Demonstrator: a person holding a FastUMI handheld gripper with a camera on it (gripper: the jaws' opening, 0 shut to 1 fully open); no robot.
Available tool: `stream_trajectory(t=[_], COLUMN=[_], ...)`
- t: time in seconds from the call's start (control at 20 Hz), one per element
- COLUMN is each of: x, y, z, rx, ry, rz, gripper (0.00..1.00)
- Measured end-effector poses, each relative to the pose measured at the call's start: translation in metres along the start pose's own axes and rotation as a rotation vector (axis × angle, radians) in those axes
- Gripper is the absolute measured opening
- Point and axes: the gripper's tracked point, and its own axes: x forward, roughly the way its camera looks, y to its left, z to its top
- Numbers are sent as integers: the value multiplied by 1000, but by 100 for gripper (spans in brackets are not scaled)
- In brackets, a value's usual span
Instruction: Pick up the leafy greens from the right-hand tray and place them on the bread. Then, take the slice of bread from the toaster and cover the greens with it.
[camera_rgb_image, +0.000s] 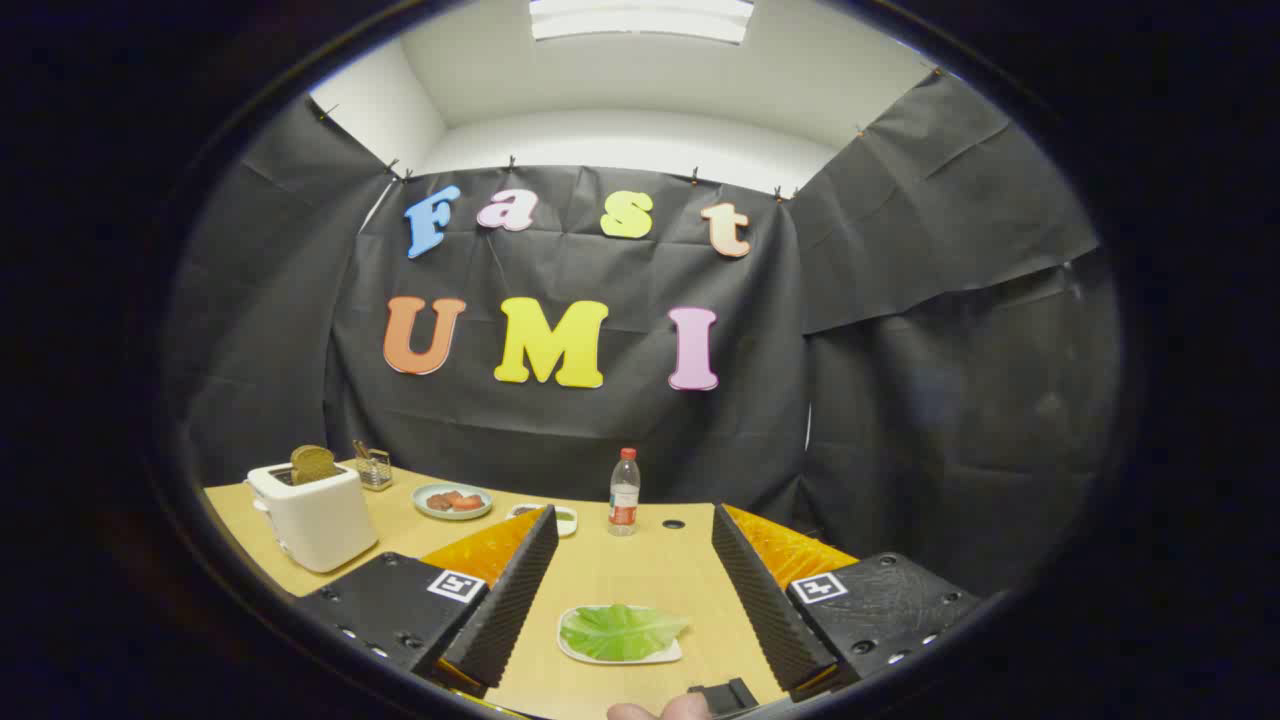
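Note:
A green lettuce leaf (622, 630) lies on a small white tray (575, 652) on the wooden table, low between my two fingers. My gripper (635, 518) is open and holds nothing, its fingers spread wide to either side of the tray. Far off to the left stands a white toaster (312, 518) with a brown slice of bread (313, 463) sticking up out of its slot. A small white dish (566, 518) peeks out just past the left fingertip; what it holds is mostly hidden.
A pale plate with red pieces (452, 501) sits right of the toaster, a small wire rack (373, 468) behind it. A plastic bottle (624, 492) stands beyond the fingertips near the back edge, beside a dark hole (673, 523) in the table. A person's fingertip (660, 710) shows below.

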Motion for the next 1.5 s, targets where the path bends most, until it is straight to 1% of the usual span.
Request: stream_trajectory(t=[0.3,0.85,1.35,1.5], x=[4,2,9,17], y=[-2,-7,-10,-9], z=[-9,-9,-13,-22], rx=[2,-13,-23,-26], ry=[21,16,34,64], rz=[-4,-16,6,23], gripper=[95,95,95,95])
